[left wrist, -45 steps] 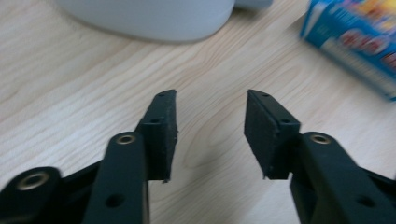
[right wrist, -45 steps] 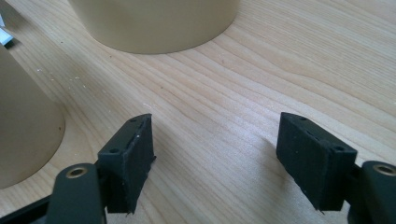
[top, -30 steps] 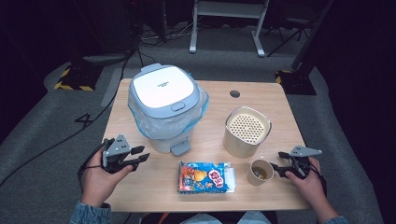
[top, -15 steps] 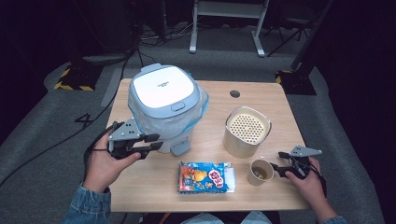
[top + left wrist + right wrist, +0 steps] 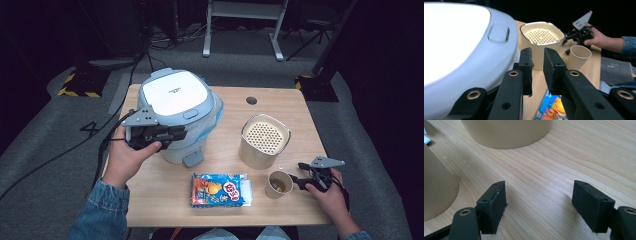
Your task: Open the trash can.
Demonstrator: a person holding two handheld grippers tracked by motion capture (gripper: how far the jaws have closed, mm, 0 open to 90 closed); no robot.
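The lidded bin (image 5: 177, 112) stands at the far left of the counter (image 5: 280, 112), lined with a clear bag, its white lid down and a release button (image 5: 190, 114) on the lid's near right edge. I hold the left hand-held gripper (image 5: 172, 134) raised against the bin's near left side, just below the lid rim. Its jaws have just been closing and now stand almost together, a narrow gap between the pads and nothing between them.

The right hand-held gripper (image 5: 299, 181) rests low at the near right of the counter, jaws wide apart and empty, just right of the paper cup (image 5: 278, 184). The snack packet (image 5: 220, 190) lies near the front edge, and the perforated cream container (image 5: 264, 140) stands right of the bin.

Judged step: opening the lid. To do it well, I bring the nearly shut tips onto the button and press squarely downward, not sideways, since the bin may slide. I keep the jaws clear of the bag's loose plastic so it does not snag.
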